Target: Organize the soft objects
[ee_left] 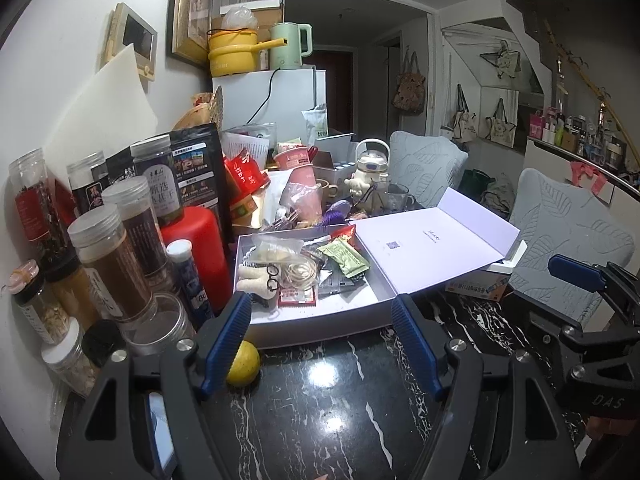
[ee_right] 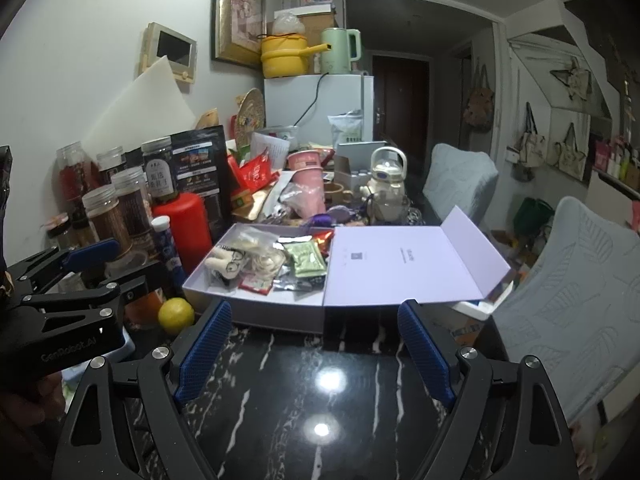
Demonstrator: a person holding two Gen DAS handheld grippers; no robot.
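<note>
Both my grippers hover over the black marble table, facing the open lavender box.

My left gripper [ee_left: 322, 308] has its jaws apart with nothing between them, and my right gripper [ee_right: 316, 314] is spread wide and also empty. The lavender box [ee_left: 320, 322] lies just ahead on the black marble table [ee_right: 320, 400], lid flapped open to the right. Inside sit a small cream plush toy with glasses [ee_right: 226, 264], a green sachet [ee_left: 346, 258], a red packet [ee_right: 256, 284] and other wrapped bits. A yellow citrus fruit [ee_right: 176, 315] rests just beside the box's near left corner.
</note>
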